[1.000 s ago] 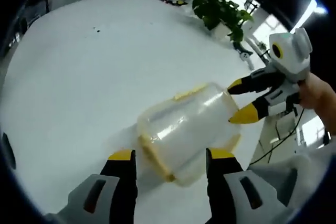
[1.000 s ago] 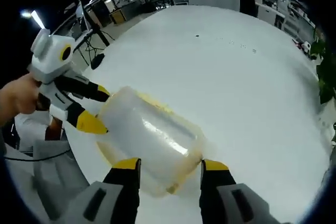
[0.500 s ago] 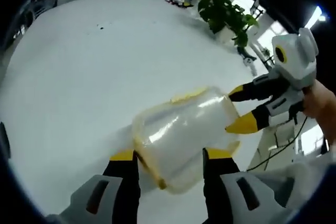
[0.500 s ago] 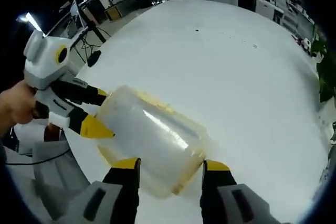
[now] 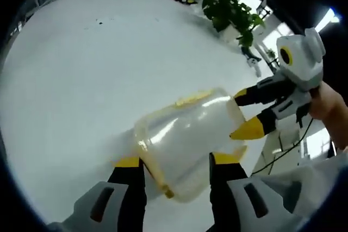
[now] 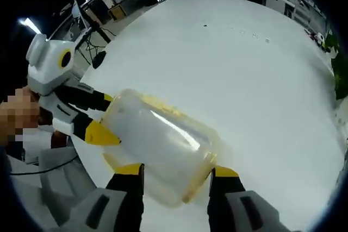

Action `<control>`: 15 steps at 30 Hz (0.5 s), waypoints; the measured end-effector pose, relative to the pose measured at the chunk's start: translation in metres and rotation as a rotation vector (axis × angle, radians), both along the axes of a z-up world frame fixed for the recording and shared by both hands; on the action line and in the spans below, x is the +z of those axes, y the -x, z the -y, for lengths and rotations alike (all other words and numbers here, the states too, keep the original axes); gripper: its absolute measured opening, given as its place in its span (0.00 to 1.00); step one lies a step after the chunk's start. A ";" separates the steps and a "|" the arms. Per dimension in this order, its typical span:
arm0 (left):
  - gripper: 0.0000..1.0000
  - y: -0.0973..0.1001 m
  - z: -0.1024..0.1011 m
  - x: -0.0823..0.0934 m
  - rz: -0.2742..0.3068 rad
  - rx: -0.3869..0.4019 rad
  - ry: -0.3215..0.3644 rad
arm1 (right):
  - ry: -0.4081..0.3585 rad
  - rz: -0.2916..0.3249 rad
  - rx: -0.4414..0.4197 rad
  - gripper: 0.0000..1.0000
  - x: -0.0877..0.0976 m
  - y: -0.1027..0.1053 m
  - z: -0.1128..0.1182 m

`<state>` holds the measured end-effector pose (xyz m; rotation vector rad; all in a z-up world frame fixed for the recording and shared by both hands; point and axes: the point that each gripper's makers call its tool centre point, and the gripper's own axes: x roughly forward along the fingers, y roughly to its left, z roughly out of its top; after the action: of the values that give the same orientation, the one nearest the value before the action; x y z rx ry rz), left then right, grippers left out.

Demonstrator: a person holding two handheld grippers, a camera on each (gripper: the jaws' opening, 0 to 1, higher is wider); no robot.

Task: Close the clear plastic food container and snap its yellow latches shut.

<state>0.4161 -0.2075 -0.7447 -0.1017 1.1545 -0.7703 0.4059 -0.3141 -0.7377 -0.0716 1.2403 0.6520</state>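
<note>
The clear container (image 5: 187, 134) sits tilted above the white bench (image 5: 70, 69), its lid on. The left gripper (image 5: 176, 162) and right gripper (image 6: 176, 171) each straddle one end, fingers spread against it. The yellow latches (image 5: 193, 98) look unfastened; snapping them remains.

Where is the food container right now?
In both views the container sits between the left gripper and right gripper, above the white table.
</note>
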 end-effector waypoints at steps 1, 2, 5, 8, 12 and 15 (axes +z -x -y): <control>0.44 0.001 0.000 0.000 -0.002 0.009 0.003 | 0.000 -0.001 -0.001 0.45 -0.001 -0.001 0.000; 0.44 0.000 0.001 0.000 -0.002 0.008 0.002 | -0.004 -0.001 -0.005 0.45 -0.001 0.000 0.002; 0.46 0.002 0.001 0.000 0.006 0.021 0.008 | -0.018 -0.001 -0.013 0.46 -0.002 0.000 0.001; 0.46 0.001 0.000 0.000 0.020 0.028 0.014 | -0.025 0.001 -0.021 0.46 -0.002 0.002 0.001; 0.47 0.001 0.001 0.001 0.024 0.038 0.014 | -0.036 0.014 -0.032 0.47 -0.001 0.003 0.001; 0.51 -0.004 -0.002 0.003 0.091 0.008 -0.022 | -0.023 0.039 0.009 0.46 0.001 0.004 0.001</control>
<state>0.4197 -0.2052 -0.7413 -0.0521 1.0752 -0.7471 0.4023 -0.3155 -0.7367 -0.0707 1.1949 0.6699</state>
